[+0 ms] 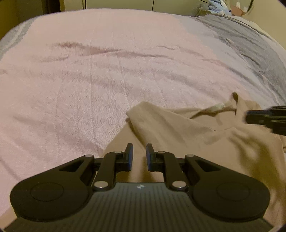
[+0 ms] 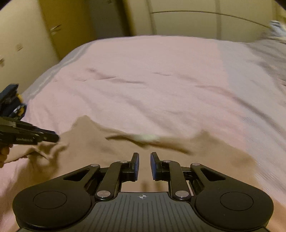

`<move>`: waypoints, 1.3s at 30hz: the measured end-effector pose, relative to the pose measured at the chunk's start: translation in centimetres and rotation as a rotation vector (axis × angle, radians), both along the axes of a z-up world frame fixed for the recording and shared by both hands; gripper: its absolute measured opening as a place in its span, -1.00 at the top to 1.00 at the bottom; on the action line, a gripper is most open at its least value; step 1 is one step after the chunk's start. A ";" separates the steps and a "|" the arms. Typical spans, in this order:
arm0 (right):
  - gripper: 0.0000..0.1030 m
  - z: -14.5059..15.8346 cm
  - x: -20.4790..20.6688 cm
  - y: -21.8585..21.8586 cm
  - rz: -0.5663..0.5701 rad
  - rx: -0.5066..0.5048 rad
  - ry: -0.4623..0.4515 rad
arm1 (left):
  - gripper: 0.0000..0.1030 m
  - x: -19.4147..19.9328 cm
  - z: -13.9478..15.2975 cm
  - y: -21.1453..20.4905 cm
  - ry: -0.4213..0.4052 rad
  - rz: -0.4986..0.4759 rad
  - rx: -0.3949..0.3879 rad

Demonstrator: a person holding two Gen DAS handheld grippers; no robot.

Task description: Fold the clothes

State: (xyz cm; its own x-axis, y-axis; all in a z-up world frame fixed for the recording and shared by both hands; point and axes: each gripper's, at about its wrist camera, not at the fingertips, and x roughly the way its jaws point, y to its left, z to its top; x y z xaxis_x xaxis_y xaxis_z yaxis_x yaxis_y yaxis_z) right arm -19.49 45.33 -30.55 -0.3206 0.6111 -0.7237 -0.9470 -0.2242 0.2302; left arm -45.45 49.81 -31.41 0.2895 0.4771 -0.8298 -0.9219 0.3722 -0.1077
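Observation:
A beige garment (image 1: 187, 128) lies crumpled on the near part of a pink blanket (image 1: 89, 80), its white neck label (image 1: 217, 107) showing. My left gripper (image 1: 139, 148) hovers over the garment's left part, its blue pads a small gap apart with nothing between them. My right gripper (image 2: 144, 157) stands over the middle of the garment (image 2: 100, 148), just short of the label (image 2: 144, 137), also narrowly open and empty. Each gripper shows in the other's view: the right one (image 1: 247, 116) from the right, the left one (image 2: 56, 137) from the left, tip at a bunched fold.
The pink blanket (image 2: 143, 89) covers most of the bed. A grey cover (image 1: 250, 44) lies along its right side. Pale wardrobe doors (image 2: 178, 23) stand beyond the bed, and clutter (image 1: 218, 7) sits at the far right corner. A person's hand (image 2: 3, 153) holds the left gripper.

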 end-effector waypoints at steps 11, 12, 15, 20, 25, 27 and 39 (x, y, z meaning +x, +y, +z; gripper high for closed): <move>0.80 -7.2 -3.3 9.8 0.158 -0.155 0.283 | 0.78 -2.0 -2.6 1.8 -0.085 0.056 -0.046; 0.80 -7.1 -3.3 10.6 0.132 -0.128 0.303 | 0.78 -2.0 -2.6 2.0 -0.088 0.058 -0.043; 0.79 -6.1 -2.0 12.4 0.016 -0.035 0.397 | 0.78 -2.1 -2.6 2.6 -0.096 0.059 -0.030; 0.78 -6.5 2.0 15.9 -0.196 -0.166 0.471 | 0.78 -1.9 -2.7 3.6 -0.091 0.057 -0.025; 0.68 -4.1 4.7 13.5 -0.115 -0.154 0.337 | 0.65 -2.0 -1.5 4.4 -0.106 0.009 0.031; 0.22 -3.0 5.1 12.3 -0.089 -0.124 0.207 | 0.43 -2.0 -1.2 5.1 -0.127 -0.019 0.040; -0.01 -3.0 14.2 7.9 -0.046 -0.088 -0.023 | 0.70 2.5 -3.5 8.6 -0.091 -0.248 0.052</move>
